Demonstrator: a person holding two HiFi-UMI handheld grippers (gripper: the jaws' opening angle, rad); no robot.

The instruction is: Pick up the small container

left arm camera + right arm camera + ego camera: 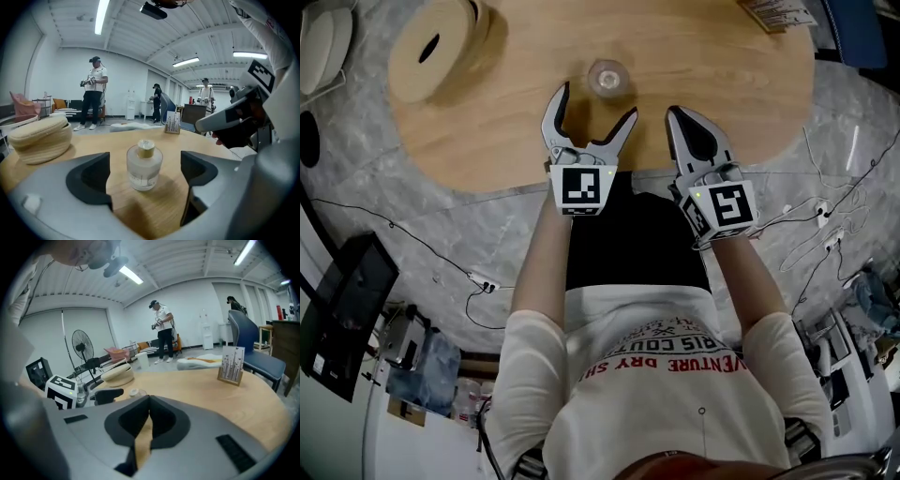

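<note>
I'm working over a round table (703, 66) of pale wood. It stands on a grey marbled floor (366, 206) with thin cables trailing across it, in a big white room with strip lights on the ceiling.

The small container (607, 79) is my landmark. It is a squat frosted bottle with a tan cap, standing upright on the wood near the table's front edge.

The left gripper (595, 103) sits just on my side of the container. Its claw is released and spread wide. In the left gripper view the container (144, 165) stands in line with the gap between the two dark pads (89, 180), and neither pad touches it.

The right gripper (677, 116) lies to the right of the container and a little nearer me. Its claw is clenched tip to tip with nothing in it.

A pale woven basket (441, 47) rests well to the left of the container and farther from me. A small stand of printed cards (778, 14) sits well to its right at the table's far edge, and a blue chair (255, 355) stands beyond that. A floor fan (80, 348) stands off behind the basket.

My count:
- One container, one basket and one card stand on the table.
- Two grippers.
- One chair and one fan.
- Three people (95, 91) standing across the room beyond the container, as the left gripper view shows them.
</note>
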